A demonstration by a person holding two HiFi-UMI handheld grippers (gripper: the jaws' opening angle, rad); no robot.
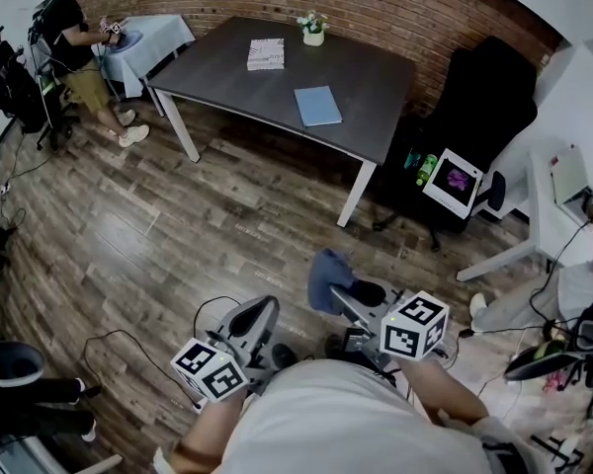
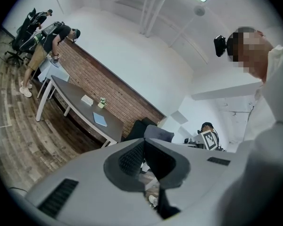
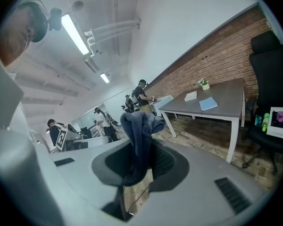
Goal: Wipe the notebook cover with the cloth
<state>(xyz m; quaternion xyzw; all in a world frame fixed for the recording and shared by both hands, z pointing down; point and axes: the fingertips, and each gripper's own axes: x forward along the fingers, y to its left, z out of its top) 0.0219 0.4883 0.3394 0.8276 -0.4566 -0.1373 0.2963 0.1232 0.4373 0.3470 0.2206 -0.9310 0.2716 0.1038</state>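
A light blue notebook (image 1: 318, 106) lies flat on the dark grey table (image 1: 356, 72) far ahead, and shows small as the notebook (image 3: 208, 103) in the right gripper view and the notebook (image 2: 100, 119) in the left gripper view. My right gripper (image 1: 354, 294) is shut on a dark blue cloth (image 1: 328, 279), which bunches up above the jaws as the cloth (image 3: 140, 126). My left gripper (image 1: 249, 321) is low at my left, its jaws shut with nothing between them (image 2: 142, 155). Both grippers hang close to my body, well away from the table.
A white book (image 1: 266, 54) and a small flower pot (image 1: 313, 30) sit on the table's far side. A black office chair (image 1: 474, 117) with a picture (image 1: 453, 182) on its seat stands right of the table. A person (image 1: 79, 42) stands at the back left. Cables trail on the wood floor.
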